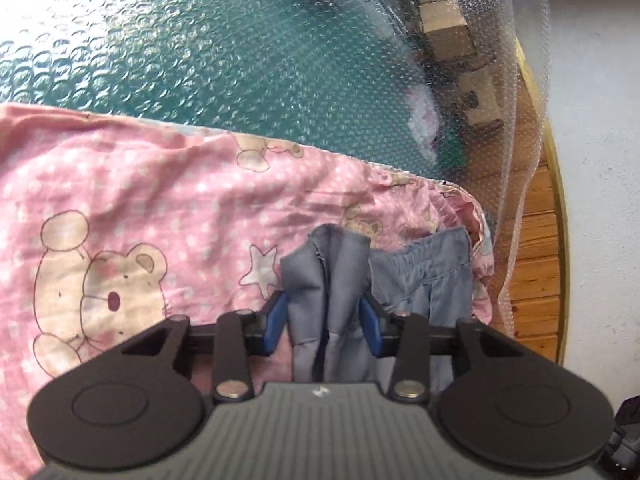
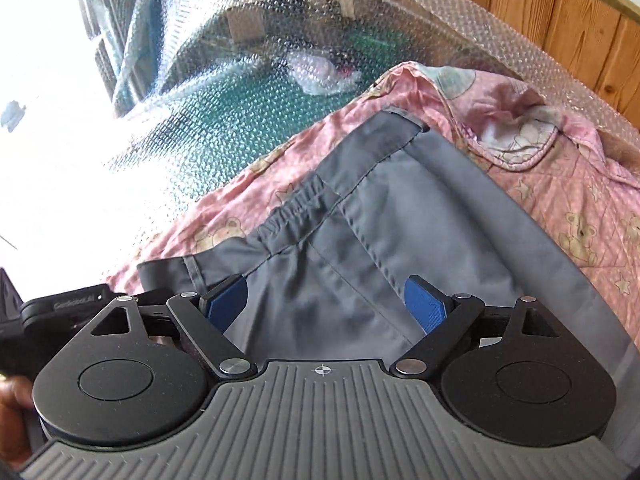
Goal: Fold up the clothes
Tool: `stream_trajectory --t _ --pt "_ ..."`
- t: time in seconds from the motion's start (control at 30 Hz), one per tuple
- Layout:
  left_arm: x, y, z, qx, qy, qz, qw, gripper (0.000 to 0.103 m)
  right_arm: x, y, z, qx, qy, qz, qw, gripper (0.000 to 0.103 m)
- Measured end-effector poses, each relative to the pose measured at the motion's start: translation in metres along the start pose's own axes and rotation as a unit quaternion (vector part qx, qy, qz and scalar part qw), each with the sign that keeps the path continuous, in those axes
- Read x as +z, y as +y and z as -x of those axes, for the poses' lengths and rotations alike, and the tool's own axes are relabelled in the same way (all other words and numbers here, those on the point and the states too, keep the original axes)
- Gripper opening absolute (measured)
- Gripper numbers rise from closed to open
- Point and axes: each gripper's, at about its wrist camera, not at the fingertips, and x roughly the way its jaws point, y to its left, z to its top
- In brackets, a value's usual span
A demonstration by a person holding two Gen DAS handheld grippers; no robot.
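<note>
— Bubble wrap [image 1: 248,40] covers the green surface behind, and a pink bear-print blanket [image 1: 140,208] is spread over the front of it, with wood panelling [image 2: 560,12] beyond. Where's the garment?

— On the blanket. It's a grey garment [image 2: 360,248] with an elastic waistband [image 2: 296,204], lying mostly open in the right wrist view, one stitched edge running up toward the far corner.

— And the claws?

— The left gripper [image 1: 326,316] has a bunched fold of the grey cloth between its blue pads [image 1: 276,320]; the fabric fills the gap and touches both, so I read it as clamped on the garment. The right gripper [image 2: 326,304] hovers over the cloth with its jaws spread wide; the fabric lies under them, but the pads are not pressing on it.

— So how far along?

— Early, I'd judge. One edge is gathered up, yet the bulk of the garment is unfolded and rumpled near the waistband. No neat fold shows anywhere.

— What's left?

— Likely a second hold with the right claw, then carrying one side across, smoothing, and folding again.
</note>
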Motion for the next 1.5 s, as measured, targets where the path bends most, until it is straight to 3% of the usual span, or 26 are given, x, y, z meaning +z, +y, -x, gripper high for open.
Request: stream_trajectory --t 0.03,0.07,0.1,0.13,0.2,0.27,0.33,0.43,0.5,0.57,0.63,0.7,0.77,0.83,0.87,0.9,0.93,0.97,1.0,1.07,1.13,1.27,1.33,1.43,1.47,1.5 --pt "0.002 -0.004 -0.005 -0.009 0.003 -0.014 0.9999 0.054 0.005 -0.001 -0.009 0.005 0.008 -0.007 1.0 0.088" --pt "0.005 -0.009 -0.01 -0.018 0.006 -0.029 0.9994 0.051 0.01 -0.002 -0.019 0.008 0.02 -0.012 1.0 0.088" --pt "0.005 -0.016 -0.012 -0.02 0.008 -0.049 0.9986 0.022 0.014 -0.003 -0.028 0.005 0.029 -0.016 0.999 0.088" --pt "0.006 -0.022 -0.014 -0.021 0.011 -0.069 0.9973 0.014 0.019 -0.005 -0.04 0.0 0.039 -0.021 0.999 0.088" --pt "-0.003 -0.048 -0.003 -0.017 -0.009 -0.141 0.9898 0.014 0.027 -0.012 -0.059 -0.016 0.055 -0.028 0.998 0.088" --pt "-0.019 -0.082 0.012 -0.009 -0.032 -0.235 0.9715 0.013 0.031 -0.027 -0.075 -0.025 0.07 -0.048 0.996 0.088" --pt "-0.046 -0.119 0.022 -0.015 -0.048 -0.333 0.9414 0.013 0.027 -0.052 -0.092 -0.022 0.105 -0.085 0.991 0.088" --pt "-0.089 -0.171 0.033 -0.032 -0.064 -0.466 0.8819 0.013 0.028 -0.091 -0.096 0.015 0.123 -0.155 0.98 0.083" --pt "-0.122 -0.195 0.033 -0.05 -0.062 -0.531 0.8433 0.013 0.04 -0.109 -0.074 0.034 0.1 -0.199 0.974 0.083" --pt "-0.152 -0.211 0.031 -0.066 -0.055 -0.582 0.8086 0.013 0.059 -0.114 -0.043 0.068 0.056 -0.198 0.976 0.085" --pt "-0.18 -0.219 0.027 -0.074 -0.047 -0.623 0.7771 0.013 0.085 -0.112 -0.012 0.091 0.02 -0.168 0.981 0.088" --pt "-0.206 -0.22 0.025 -0.081 -0.042 -0.657 0.7481 0.013 0.109 -0.099 0.007 0.093 0.015 -0.109 0.99 0.094" --pt "-0.23 -0.221 0.022 -0.087 -0.038 -0.689 0.7182 0.013 0.123 -0.079 0.004 0.088 0.058 -0.035 0.994 0.097" --pt "-0.253 -0.219 0.022 -0.095 -0.032 -0.719 0.6877 0.013 0.119 -0.059 -0.016 0.069 0.122 0.031 0.99 0.097" --pt "-0.264 -0.218 0.021 -0.099 -0.027 -0.732 0.6733 0.013 0.11 -0.052 -0.027 0.046 0.148 0.064 0.986 0.095" --pt "-0.275 -0.216 0.021 -0.104 -0.022 -0.743 0.6603 0.013 0.1 -0.052 -0.031 0.025 0.155 0.082 0.984 0.086" --pt "-0.284 -0.215 0.022 -0.106 -0.018 -0.75 0.6524 0.013 0.089 -0.052 -0.034 0.004 0.16 0.099 0.982 0.072" --pt "-0.291 -0.214 0.025 -0.111 -0.014 -0.752 0.6493 0.013 0.078 -0.052 -0.037 -0.016 0.165 0.115 0.979 0.035" --pt "-0.296 -0.212 0.027 -0.116 -0.011 -0.753 0.647 0.013 0.072 -0.061 -0.025 -0.023 0.142 0.1 0.985 0.01" --pt "-0.31 -0.21 0.034 -0.131 0.003 -0.754 0.6433 0.013 0.054 -0.104 0.015 0.008 0.083 0.001 0.996 0.009" --pt "-0.326 -0.206 0.038 -0.148 0.033 -0.753 0.6404 0.013 0.027 -0.151 0.054 0.037 0.032 -0.097 0.994 0.009" --pt "-0.359 -0.188 0.026 -0.147 0.099 -0.75 0.6367 0.013 -0.072 -0.237 0.068 0.059 0.013 -0.269 0.961 0.009" --pt "-0.369 -0.179 0.009 -0.128 0.134 -0.748 0.6378 0.014 -0.116 -0.269 0.059 0.06 0.017 -0.327 0.943 0.01" --pt "-0.374 -0.168 -0.008 -0.1 0.173 -0.743 0.6385 0.02 -0.157 -0.287 0.037 0.036 0.033 -0.355 0.934 0.033" --pt "-0.372 -0.165 -0.009 -0.096 0.183 -0.74 0.6401 0.021 -0.165 -0.288 0.036 0.021 0.034 -0.357 0.933 0.047" --pt "-0.367 -0.164 -0.005 -0.096 0.184 -0.738 0.6417 0.022 -0.168 -0.287 0.046 0.007 0.022 -0.354 0.935 0.05"
